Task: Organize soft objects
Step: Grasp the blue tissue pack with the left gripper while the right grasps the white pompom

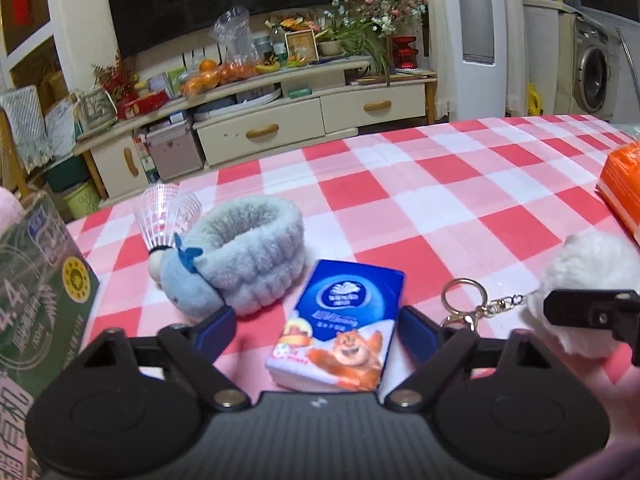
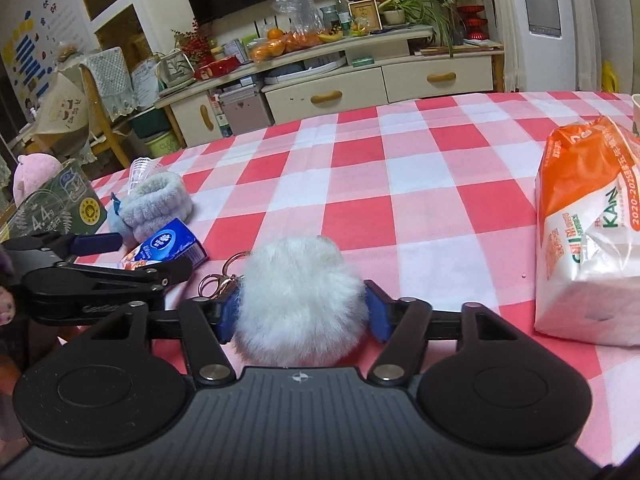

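A blue tissue pack (image 1: pixel 340 324) with a cartoon bear lies on the checked tablecloth between the fingers of my left gripper (image 1: pixel 318 330), which is open around it without pressing it. A grey fluffy headband with a blue plush whale (image 1: pixel 236 256) lies just beyond it on the left, a shuttlecock (image 1: pixel 164 216) behind. My right gripper (image 2: pixel 302 306) has its blue pads against both sides of a white fluffy pompom keychain (image 2: pixel 298 296), whose metal ring (image 2: pixel 218 280) trails left. The pompom also shows in the left wrist view (image 1: pixel 588 280). The tissue pack also shows in the right wrist view (image 2: pixel 172 246).
A green carton (image 1: pixel 36 292) stands at the table's left edge, with a pink plush (image 2: pixel 34 178) behind it. A large orange and white tissue bag (image 2: pixel 588 236) sits on the right. The left gripper (image 2: pixel 92 272) lies close to the right gripper's left side.
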A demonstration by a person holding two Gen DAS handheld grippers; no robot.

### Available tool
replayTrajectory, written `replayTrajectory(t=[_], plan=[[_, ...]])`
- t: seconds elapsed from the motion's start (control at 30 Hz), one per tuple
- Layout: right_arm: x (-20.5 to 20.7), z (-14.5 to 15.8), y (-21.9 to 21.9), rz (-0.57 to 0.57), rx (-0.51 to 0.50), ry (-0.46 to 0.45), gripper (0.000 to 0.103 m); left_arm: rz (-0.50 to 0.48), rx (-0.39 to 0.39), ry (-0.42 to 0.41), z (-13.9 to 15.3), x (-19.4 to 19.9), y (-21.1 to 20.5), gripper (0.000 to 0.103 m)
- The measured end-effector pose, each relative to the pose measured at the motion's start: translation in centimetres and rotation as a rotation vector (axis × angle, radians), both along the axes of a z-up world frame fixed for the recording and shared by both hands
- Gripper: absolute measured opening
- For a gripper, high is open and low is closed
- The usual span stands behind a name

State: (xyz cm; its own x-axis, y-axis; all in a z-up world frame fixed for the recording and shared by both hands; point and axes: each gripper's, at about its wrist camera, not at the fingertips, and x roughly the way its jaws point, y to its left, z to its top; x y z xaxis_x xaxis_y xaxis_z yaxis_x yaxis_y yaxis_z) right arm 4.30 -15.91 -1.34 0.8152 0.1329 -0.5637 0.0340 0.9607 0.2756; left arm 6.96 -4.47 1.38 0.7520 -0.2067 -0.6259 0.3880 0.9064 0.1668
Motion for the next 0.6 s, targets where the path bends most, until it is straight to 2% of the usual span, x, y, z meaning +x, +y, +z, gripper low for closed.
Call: replayTrajectory(t=[0.07,0.23,0.33,0.37,0.43,0.6], plan=[[0.1,0.0,0.1,0.000,-0.004,-0.003,0.083,0.008,-0.012,0.014,-0.2,0.3,0.0,0.079],[0.4,0.1,-0.1,-0.005,0.001,-0.005,0.086,0.008,-0.045,0.025,-0.1,0.1,-0.3,0.054],[0.4,0.2,0.1,-0.010,-0.006,0.000,0.083,0.000,-0.037,0.023,-0.1,-0.2,-0.6,0.051],[0.4,0.2,0.1,-0.010,-0.013,0.000,0.081,-0.004,-0.034,0.025,0.0,-0.2,-0.7,0.051],[0.6,0.2,0.3,-0.005,-0.014,0.004,0.067,-0.005,-0.032,0.034,0.1,-0.3,-0.6,0.051],[1.1,0.3,0.5,-0.009,-0.016,0.007,0.058,0.004,-0.051,0.056,0.4,-0.4,0.0,0.051]])
